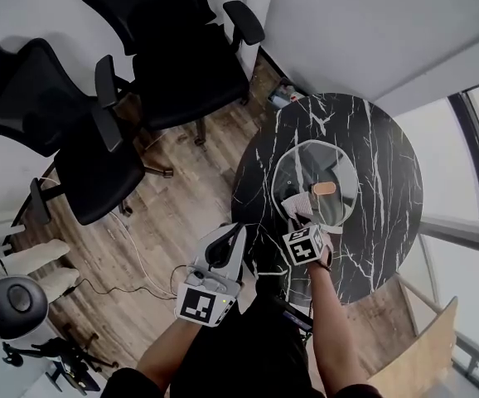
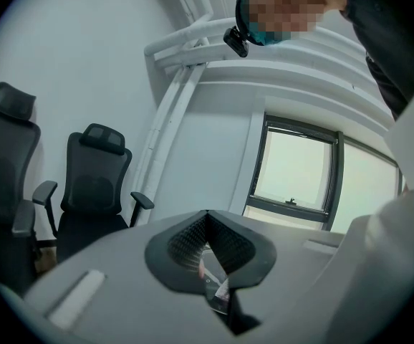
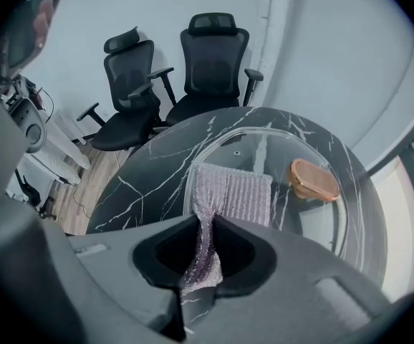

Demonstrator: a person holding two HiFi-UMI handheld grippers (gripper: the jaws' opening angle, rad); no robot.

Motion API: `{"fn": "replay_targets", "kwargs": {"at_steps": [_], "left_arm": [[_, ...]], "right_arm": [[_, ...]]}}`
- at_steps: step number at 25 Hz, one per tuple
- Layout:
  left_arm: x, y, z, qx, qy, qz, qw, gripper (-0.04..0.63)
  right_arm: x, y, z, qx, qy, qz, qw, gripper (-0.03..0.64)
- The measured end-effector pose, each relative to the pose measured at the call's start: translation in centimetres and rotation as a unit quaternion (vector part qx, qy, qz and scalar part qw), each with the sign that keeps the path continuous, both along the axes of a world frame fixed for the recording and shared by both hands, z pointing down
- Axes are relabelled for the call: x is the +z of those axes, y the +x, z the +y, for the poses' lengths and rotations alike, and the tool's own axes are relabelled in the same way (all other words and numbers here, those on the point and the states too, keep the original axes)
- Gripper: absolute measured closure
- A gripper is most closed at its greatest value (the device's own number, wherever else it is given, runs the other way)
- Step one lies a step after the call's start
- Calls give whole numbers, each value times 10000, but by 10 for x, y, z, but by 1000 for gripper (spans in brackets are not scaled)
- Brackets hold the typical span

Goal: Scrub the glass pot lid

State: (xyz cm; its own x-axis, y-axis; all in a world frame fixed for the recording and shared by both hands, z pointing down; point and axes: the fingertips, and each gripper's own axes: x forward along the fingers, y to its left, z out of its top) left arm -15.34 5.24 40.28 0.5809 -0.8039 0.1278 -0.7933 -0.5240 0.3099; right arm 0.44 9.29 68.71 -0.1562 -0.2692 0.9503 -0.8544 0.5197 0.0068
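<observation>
No words, brand names or numbers can be read in any view. The only printed marks are black-and-white square patterns on the left cube [image 1: 200,303], at the back of the left tongs [image 1: 234,232], and on the right cube [image 1: 303,247] behind the right tongs [image 1: 297,215]. They are coded blocks, not letters or digits.

Head view overhead, right gripper view (close) shares table [image 1: 389,189], left faces upward

Round black marble-patterned table [image 1: 389,222], white veins, glass pot lid [image 1: 318,160] lying flat near its middle
</observation>
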Motion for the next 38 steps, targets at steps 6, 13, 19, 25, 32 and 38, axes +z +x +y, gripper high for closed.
{"fn": "replay_targets", "kwargs": {"at_steps": [6, 13, 19, 25, 32, 38], "left_arm": [[6, -14, -12, 12, -41, 11, 10000, 594], [11, -33, -19, 14, -91, -73, 9999, 594], [14, -45, -26, -103, -149, -7, 9998, 594], [15, -47, -27, -105, -179, -4, 9998, 594], [15, -49, -24, -61, -202, 28, 9998, 594], [14, -53, -20, 17, -181, 27, 9998, 594]], "right_arm": [[4, -15, -9, -63, -102, -9, 9999, 558], [7, -33, -15, 5, -211, -86, 9997, 558], [11, -47, -22, -13, -253, -182, 9995, 558], [12, -58, -25, 94, -299, -413, 9987, 558], [11, -57, -27, 399, -329, -778, 9956, 558], [11, -72, -26, 385, -357, -1004, 9936, 558]]}}
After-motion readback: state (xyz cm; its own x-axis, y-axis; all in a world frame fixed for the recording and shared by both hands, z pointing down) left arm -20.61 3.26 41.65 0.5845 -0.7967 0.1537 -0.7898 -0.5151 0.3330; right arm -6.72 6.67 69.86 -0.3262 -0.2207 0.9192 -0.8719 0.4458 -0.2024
